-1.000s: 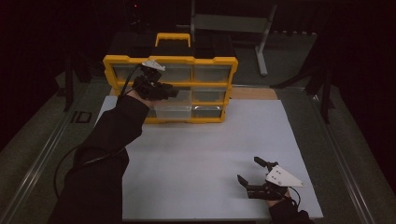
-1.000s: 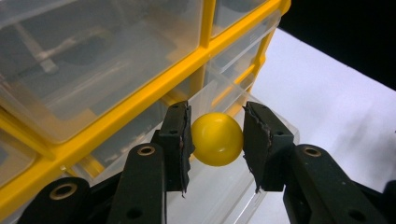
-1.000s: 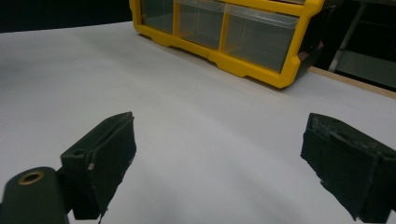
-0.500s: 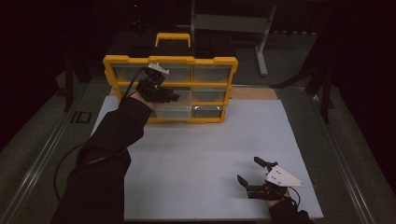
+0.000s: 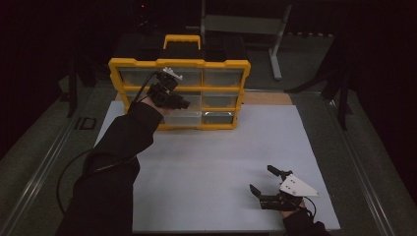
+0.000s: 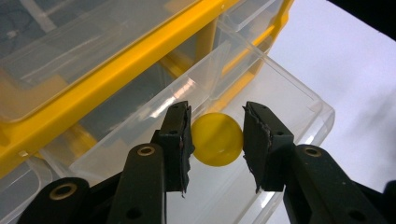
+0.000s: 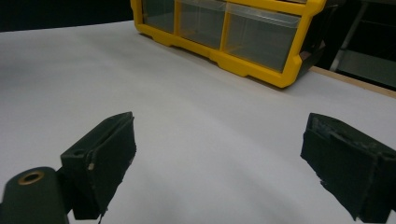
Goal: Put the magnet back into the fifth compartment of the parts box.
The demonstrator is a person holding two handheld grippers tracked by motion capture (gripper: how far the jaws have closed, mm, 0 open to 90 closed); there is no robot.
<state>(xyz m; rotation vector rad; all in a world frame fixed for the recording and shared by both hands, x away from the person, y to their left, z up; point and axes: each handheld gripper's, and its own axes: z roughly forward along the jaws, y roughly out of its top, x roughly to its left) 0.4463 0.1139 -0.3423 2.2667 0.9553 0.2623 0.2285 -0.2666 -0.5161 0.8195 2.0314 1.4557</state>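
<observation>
Right gripper (image 5: 262,182): near edge of the white sheet (image 5: 221,162), low over it; jaws spread wide, nothing between them; grey plate on top.
Right gripper's own look (image 7: 219,163): two black jaws far apart over bare white sheet, the yellow box (image 7: 243,28) well ahead.
Left sleeve (image 5: 118,162): black, reaching from the near left up toward the box, cable trailing beside it.
Left gripper (image 5: 184,104): at the front of the box, over the pulled-out drawer; jaws clamped on the ball.
Ball (image 6: 217,139): yellow, round, pinched on both sides between the black pads (image 6: 180,140), held above the open drawer.
Drawer (image 6: 299,100): clear plastic, slid out from the box, lying under the ball.
Box (image 5: 179,93): yellow frame with clear drawers and a top handle, standing at the sheet's far edge.
Beyond: dark floor, a grey stand (image 5: 275,49).
</observation>
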